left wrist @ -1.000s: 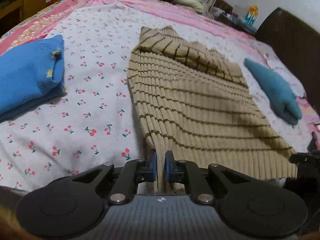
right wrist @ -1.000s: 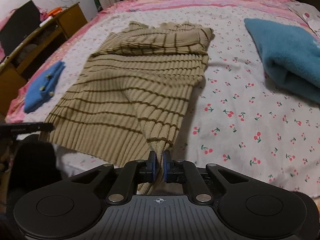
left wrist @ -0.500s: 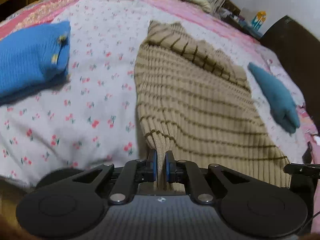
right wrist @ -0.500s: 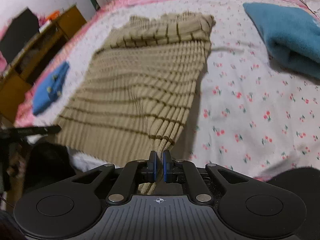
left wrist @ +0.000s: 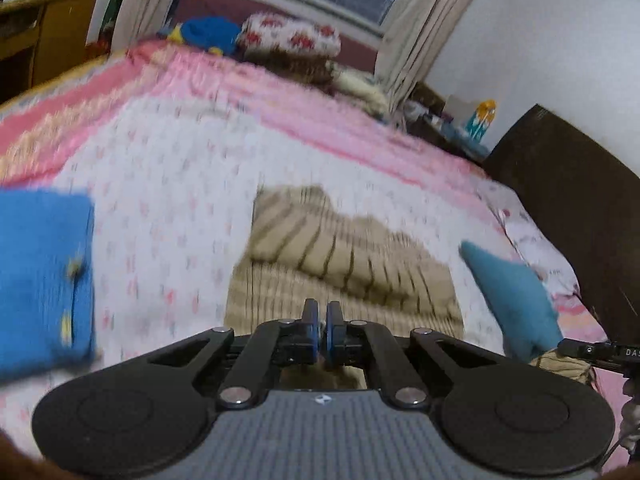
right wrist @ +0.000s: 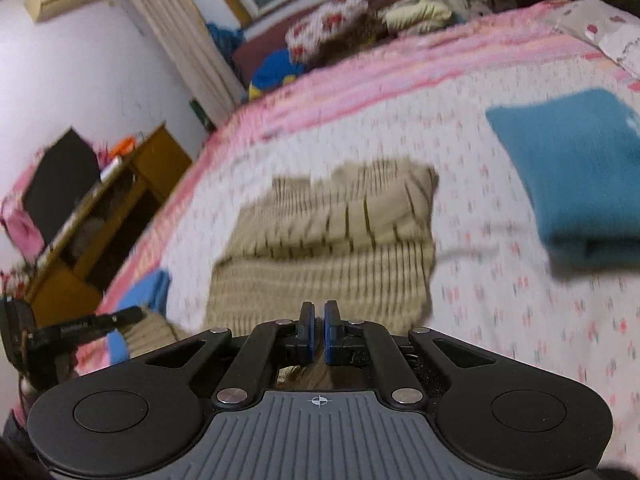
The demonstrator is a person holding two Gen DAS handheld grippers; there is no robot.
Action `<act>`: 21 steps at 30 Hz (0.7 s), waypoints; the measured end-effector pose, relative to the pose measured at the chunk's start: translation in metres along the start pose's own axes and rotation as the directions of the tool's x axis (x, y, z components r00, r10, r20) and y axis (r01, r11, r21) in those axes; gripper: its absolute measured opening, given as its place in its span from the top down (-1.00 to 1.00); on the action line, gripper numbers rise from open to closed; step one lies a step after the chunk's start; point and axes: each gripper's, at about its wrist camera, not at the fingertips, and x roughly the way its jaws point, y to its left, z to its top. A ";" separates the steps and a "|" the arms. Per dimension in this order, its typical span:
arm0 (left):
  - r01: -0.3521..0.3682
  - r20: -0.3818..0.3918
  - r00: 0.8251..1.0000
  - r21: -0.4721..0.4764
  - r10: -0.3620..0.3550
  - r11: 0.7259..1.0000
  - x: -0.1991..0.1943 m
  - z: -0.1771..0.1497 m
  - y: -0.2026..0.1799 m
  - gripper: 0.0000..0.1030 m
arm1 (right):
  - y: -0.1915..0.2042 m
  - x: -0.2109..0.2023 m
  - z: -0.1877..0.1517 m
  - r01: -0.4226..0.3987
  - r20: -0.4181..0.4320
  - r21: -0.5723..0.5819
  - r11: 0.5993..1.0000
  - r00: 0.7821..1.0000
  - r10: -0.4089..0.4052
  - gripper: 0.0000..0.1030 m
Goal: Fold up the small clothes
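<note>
A tan ribbed sweater with dark stripes (left wrist: 348, 264) lies on the cherry-print bedspread (left wrist: 168, 184), its sleeves folded across the top. It also shows in the right wrist view (right wrist: 328, 240). My left gripper (left wrist: 322, 320) is shut on the sweater's hem at its left corner and holds it lifted above the body. My right gripper (right wrist: 319, 320) is shut on the hem at the right corner, also lifted. Tan fabric hangs below both jaws. Both views are motion-blurred.
A folded blue garment (left wrist: 40, 276) lies on the bed to the left. A folded teal garment (right wrist: 576, 172) lies to the right. Pillows (left wrist: 292, 40) and a window are at the far end. A wooden desk (right wrist: 116, 204) stands left of the bed, a dark headboard (left wrist: 572, 200) right.
Both grippers have lifted the hem and carried it forward over the sweater. The views have tilted up, so the window and far wall now show.
</note>
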 end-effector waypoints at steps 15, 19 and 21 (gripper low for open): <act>-0.010 -0.114 0.993 0.177 0.030 0.984 0.037 -0.019 0.002 0.81 | -0.036 0.107 0.058 0.100 -0.024 0.034 0.994 0.995 -0.099 0.93; 0.032 -0.194 0.981 0.266 0.021 0.963 0.025 -0.051 -0.009 0.73 | -0.024 0.100 0.028 0.076 -0.067 -0.092 0.993 0.994 -0.082 0.85; 0.051 -0.232 0.972 0.331 0.029 0.942 0.024 -0.063 -0.017 0.70 | -0.009 0.096 0.008 0.058 -0.101 -0.206 0.977 0.992 -0.080 0.85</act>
